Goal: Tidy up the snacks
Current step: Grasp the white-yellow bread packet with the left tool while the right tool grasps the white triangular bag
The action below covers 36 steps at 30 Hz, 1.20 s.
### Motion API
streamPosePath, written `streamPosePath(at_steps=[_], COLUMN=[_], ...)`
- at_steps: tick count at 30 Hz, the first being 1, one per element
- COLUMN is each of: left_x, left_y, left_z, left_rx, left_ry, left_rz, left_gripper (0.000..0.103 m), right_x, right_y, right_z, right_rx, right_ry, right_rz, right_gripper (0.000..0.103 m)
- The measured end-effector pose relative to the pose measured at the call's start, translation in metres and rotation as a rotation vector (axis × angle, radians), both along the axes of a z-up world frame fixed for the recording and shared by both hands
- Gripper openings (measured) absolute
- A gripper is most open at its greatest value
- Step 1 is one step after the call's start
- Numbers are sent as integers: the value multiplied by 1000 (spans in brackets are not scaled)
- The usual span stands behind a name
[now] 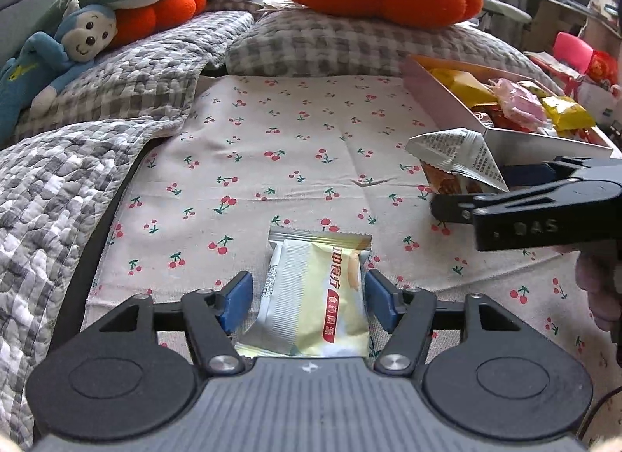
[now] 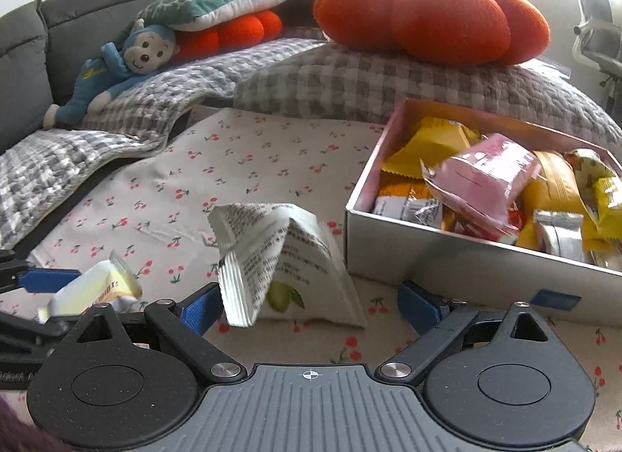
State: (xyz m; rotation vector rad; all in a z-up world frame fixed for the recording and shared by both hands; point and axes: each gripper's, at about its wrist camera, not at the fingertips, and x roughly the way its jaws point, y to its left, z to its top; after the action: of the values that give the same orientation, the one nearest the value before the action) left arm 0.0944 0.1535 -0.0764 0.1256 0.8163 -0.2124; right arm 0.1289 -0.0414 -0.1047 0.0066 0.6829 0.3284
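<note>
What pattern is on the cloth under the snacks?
Small red cherries with green stems on a pale cloth, clearest in the left wrist view.

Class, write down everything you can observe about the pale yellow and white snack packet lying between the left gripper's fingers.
The pale yellow and white foil snack packet is a small pillow-shaped wrapper with crimped, ridged end seals, red and orange printed characters and a barcode strip. It lies flat on the cherry-print cloth, lengthwise between the blue pads of the left hand-held gripper, which stand slightly apart from its sides. It looks sealed and unopened.
</note>
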Motion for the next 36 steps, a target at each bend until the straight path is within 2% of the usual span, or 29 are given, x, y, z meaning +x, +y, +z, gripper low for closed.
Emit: streamPosePath(at_steps=[6,7,9,10,12,13,14,18,23,36], left_x=[-1,-2,-2,-2,-3,-3,-3,-3,-3,2], left_y=[0,0,-1,-2,-5,-7,-8,-9,-11,-24], left_z=[-2,-1,-1,0,1,1,1,2,2,6], left_rx=[-12,-15,-21,-19,-13,-8,-5,-9,-12,-54], left_ry=[-7,-7,-9,-11,-12,-13,-14,-15,-12,9], left_rz=[-1,-2,-8,-11,-12,-12,-13,0,7,13], left_gripper=[65,64,54,51,47,47,46,43,43,43], right_x=[1,1,0,-1,-2,-3,-4,-9,-14,-32], right_y=[3,2,2,1,-2,-4,-4,-8,-21,-55], right_z=[-1,-1,0,0,1,2,3,6,9,18], right_rx=[8,12,9,10,24,34,42,35,75,145], right_ry=[-7,-9,-15,-17,-23,-23,-22,-36,-28,-5], right_rz=[-36,-44,-61,-66,-63,-53,-40,-9,8,-15], right_gripper=[97,94,89,86,72,57,55,51,46,45])
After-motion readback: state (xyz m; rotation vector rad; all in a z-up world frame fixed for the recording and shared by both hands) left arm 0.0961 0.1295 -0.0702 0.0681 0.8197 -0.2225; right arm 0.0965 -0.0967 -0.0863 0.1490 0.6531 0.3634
